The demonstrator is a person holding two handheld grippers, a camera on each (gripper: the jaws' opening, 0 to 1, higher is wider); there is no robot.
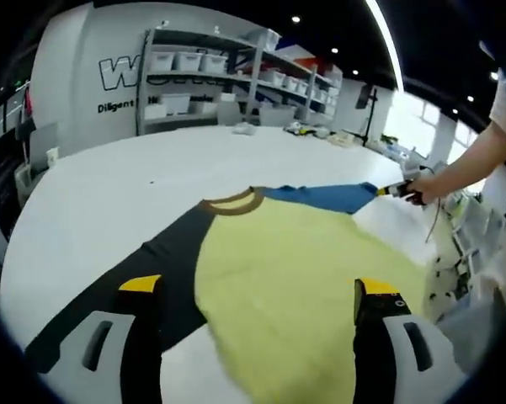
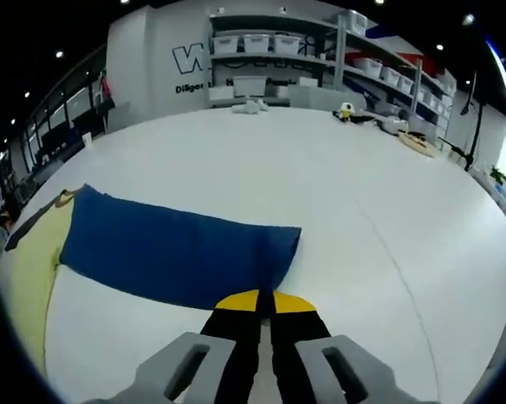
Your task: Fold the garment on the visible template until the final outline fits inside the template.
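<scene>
Two yellow-tipped jaws of the left gripper (image 1: pixel 261 295) stand wide apart over a soft T-shirt (image 1: pixel 295 286) lying flat on the smooth white bench (image 1: pixel 109 185): pale yellow body, black sleeve, brown ribbed collar. Right gripper view: the right gripper (image 2: pixel 266 305) has its jaws pressed together at the blue sleeve's (image 2: pixel 177 248) edge; whether they pinch cloth, I cannot tell.

Large indoor lab or workshop hall — wide white table (image 2: pixel 387 194), metal shelving (image 1: pixel 236 80) stacked with storage bins (image 2: pixel 257 42), lettering on a white wall (image 1: pixel 109 76), dark ceiling with spot lights (image 1: pixel 296 18), windows (image 1: pixel 438 135) along one side.
</scene>
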